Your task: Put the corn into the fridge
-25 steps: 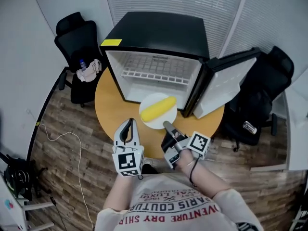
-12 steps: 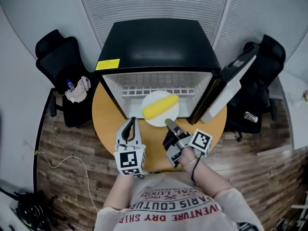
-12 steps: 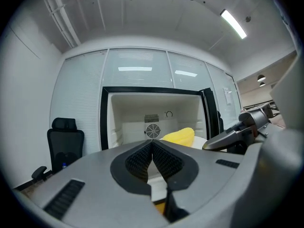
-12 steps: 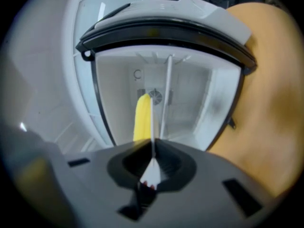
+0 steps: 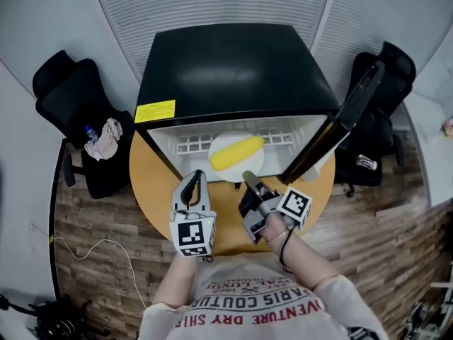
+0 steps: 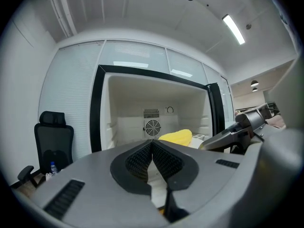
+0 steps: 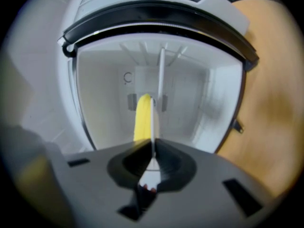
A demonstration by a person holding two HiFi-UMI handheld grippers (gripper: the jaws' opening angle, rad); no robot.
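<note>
A yellow corn cob [image 5: 237, 152] lies on a white plate [image 5: 221, 143] held level at the mouth of the open black mini fridge [image 5: 233, 62], over its lower shelf. My right gripper [image 5: 248, 178] is shut on the plate's near rim. In the right gripper view the plate [image 7: 155, 120] shows edge-on between the jaws [image 7: 153, 151], with the corn [image 7: 141, 118] beyond it and the white fridge interior [image 7: 194, 103] behind. My left gripper [image 5: 195, 178] is shut on nothing, left of the plate above the table. Past its jaws [image 6: 152, 148] the left gripper view shows the corn [image 6: 176, 137].
The fridge door [image 5: 340, 129] stands open to the right. The fridge sits on a round wooden table [image 5: 152, 183]. Black office chairs stand at the left [image 5: 71, 94] and the right [image 5: 386, 112]; the left one carries a cloth and a bottle [image 5: 99, 137].
The right gripper has carried the plate with the corn forward from above the table to the fridge opening. The left gripper stays shut at its side.
</note>
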